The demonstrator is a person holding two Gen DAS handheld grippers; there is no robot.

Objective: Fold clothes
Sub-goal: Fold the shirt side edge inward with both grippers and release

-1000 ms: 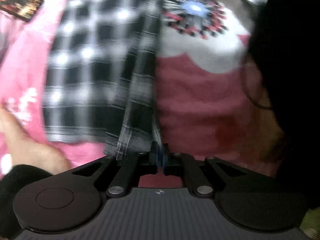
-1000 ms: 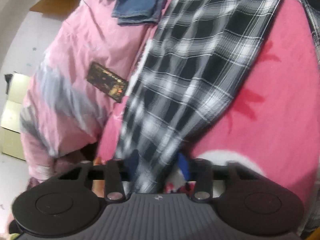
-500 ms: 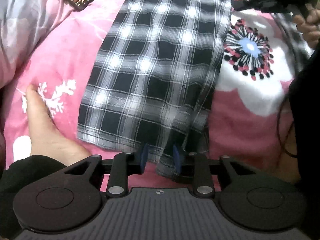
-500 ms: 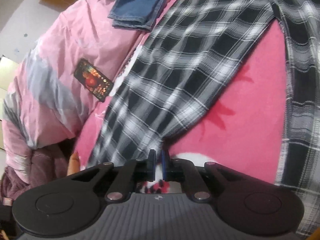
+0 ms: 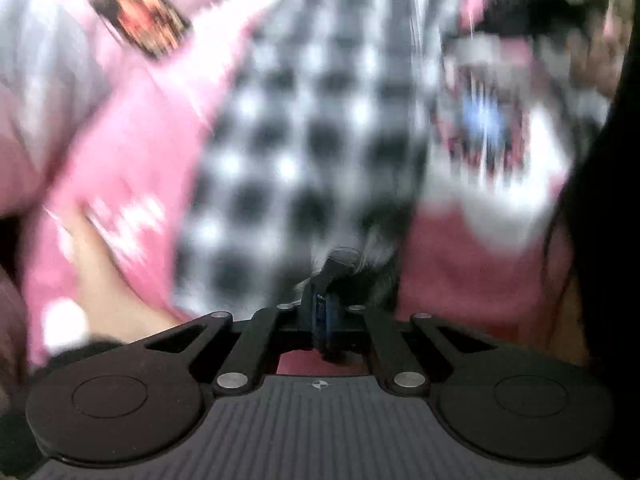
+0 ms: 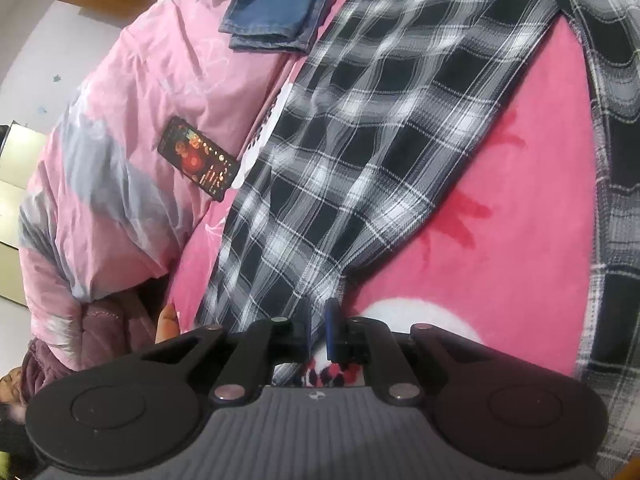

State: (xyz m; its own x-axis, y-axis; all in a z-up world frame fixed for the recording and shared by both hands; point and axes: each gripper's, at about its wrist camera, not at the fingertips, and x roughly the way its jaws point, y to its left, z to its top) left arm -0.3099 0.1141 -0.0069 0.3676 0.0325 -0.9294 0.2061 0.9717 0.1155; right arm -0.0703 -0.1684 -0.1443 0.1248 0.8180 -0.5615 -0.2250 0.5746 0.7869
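Observation:
A black-and-white plaid garment lies stretched across a pink flowered blanket. In the blurred left wrist view it runs up the middle. My left gripper is shut on the garment's near hem, which bunches dark at the fingertips. My right gripper stands at the near edge of the plaid cloth with a narrow gap between its blue pads; a strip of cloth passes into that gap.
A phone with a lit screen lies on the pink and grey quilt left of the garment; it also shows in the left wrist view. Folded blue jeans lie at the far end. A bare hand rests on the blanket at left.
My left gripper has closed on the plaid hem and is moving fast, blurring its view. My right gripper's jaws have parted slightly and it has drawn closer to the cloth.

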